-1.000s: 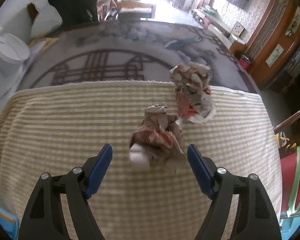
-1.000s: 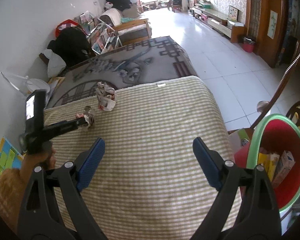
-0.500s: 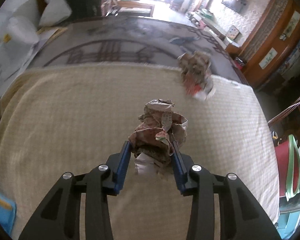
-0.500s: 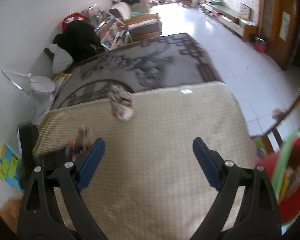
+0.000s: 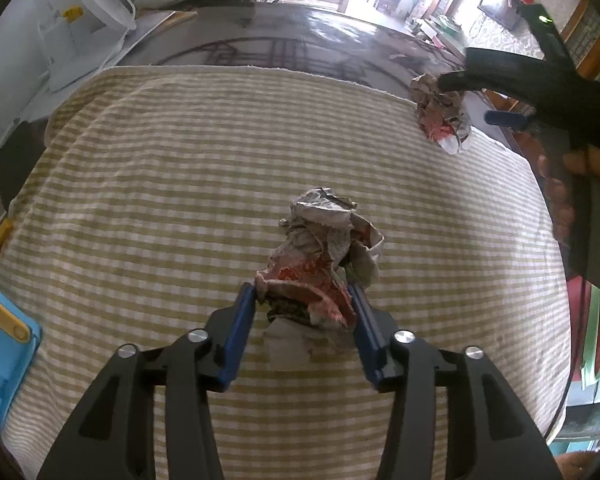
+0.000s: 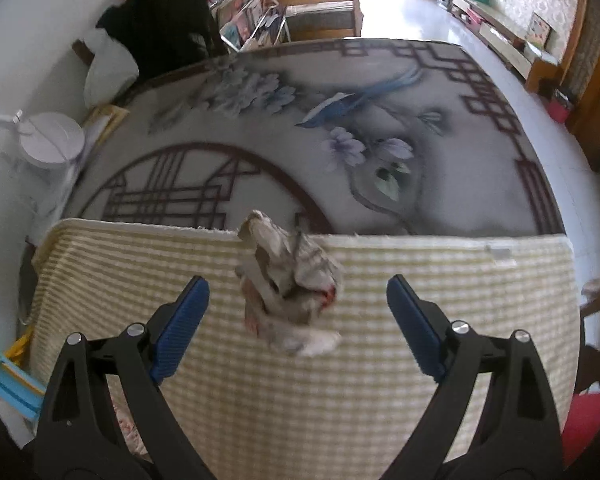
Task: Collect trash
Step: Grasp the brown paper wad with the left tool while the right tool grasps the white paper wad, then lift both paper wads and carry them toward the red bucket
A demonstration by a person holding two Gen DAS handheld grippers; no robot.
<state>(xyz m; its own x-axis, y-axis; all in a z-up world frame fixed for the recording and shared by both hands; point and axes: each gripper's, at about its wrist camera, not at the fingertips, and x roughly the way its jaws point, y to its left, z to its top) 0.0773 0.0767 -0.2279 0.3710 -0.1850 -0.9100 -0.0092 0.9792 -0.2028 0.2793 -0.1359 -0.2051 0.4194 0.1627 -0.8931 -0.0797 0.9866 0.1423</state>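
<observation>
We count two paper wads, left tool point(image 5: 302, 298) clamping one wad point(image 5: 324, 256) (jaws easing apart), right tool point(image 6: 298, 312) gaping around the other wad point(image 6: 290, 280), untouched, checked surface point(image 6: 420, 380).

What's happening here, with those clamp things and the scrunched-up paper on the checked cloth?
A person is picking up trash with a hand-held tool in each hand. The left tool has one crumpled paper wad between its blue pads, which touch the wad's sides while the jaws are opening slightly. The right tool is wide open, reaching toward a second paper wad near the far edge of the checked cloth, without touching it yet. Neither wad has gone anywhere else so far.
</observation>
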